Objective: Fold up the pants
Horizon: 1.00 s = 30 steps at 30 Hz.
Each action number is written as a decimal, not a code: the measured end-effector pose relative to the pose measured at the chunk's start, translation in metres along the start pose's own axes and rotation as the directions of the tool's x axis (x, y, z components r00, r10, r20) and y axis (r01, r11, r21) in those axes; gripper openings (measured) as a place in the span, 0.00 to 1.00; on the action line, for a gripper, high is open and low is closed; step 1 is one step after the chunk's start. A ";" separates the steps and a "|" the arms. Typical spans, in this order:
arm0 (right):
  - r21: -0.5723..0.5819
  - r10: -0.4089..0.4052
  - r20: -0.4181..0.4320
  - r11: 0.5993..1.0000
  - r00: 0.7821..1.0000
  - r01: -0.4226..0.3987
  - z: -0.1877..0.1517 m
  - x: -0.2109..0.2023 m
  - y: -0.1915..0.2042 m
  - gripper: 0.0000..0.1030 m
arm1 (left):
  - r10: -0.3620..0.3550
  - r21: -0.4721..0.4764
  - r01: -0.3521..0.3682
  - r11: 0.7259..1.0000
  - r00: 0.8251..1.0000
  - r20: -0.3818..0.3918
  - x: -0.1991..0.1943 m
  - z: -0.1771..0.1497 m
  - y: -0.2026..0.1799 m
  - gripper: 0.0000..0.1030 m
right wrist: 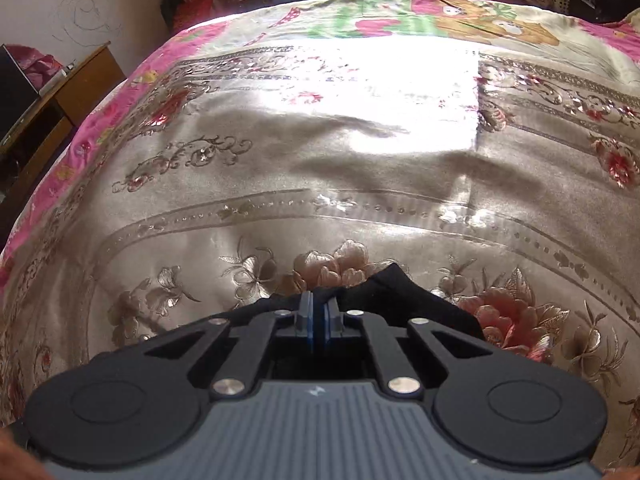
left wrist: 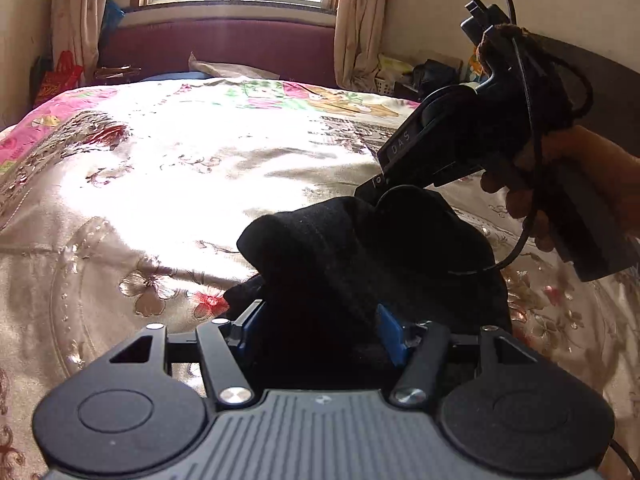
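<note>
Your left gripper (left wrist: 320, 330) clamps bunched black pants (left wrist: 360, 248) lifted above the bed (left wrist: 160, 184), while your right gripper (right wrist: 319, 316) is pinched closed on their edge (right wrist: 400, 292).

i see a bed (left wrist: 168, 184) under a shiny beige floral coverlet (right wrist: 256, 168), with a pink-edged cartoon-print sheet (right wrist: 384, 16) showing at its far end. sunlight falls bright across the middle. black pants (left wrist: 360, 264) are bunched on the coverlet at the near edge.
</note>
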State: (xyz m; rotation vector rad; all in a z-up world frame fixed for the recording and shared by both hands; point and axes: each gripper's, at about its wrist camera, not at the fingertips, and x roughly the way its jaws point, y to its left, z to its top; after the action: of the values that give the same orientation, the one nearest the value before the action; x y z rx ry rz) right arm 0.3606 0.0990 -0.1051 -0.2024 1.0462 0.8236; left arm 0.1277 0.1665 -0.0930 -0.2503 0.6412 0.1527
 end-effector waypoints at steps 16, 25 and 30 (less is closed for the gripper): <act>-0.007 0.036 0.004 0.999 0.999 -0.036 0.006 -0.024 -0.003 0.05 | -0.155 -0.153 0.152 0.976 0.988 -0.010 0.042 0.023 0.033 0.33; -0.135 0.058 -0.010 0.989 0.998 -0.059 -0.003 0.003 0.021 0.05 | -0.125 -0.249 0.105 0.963 0.990 -0.065 0.017 0.000 0.044 0.34; -0.101 0.008 0.042 0.995 0.999 -0.004 0.003 -0.003 0.013 0.07 | -0.135 -0.237 0.115 0.965 0.988 -0.073 0.013 0.007 0.054 0.51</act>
State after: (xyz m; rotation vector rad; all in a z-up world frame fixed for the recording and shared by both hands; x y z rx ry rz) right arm 0.3531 0.1081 -0.0975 -0.2662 0.9663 0.8837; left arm 0.1300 0.2211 -0.1049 -0.5253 0.6939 0.0952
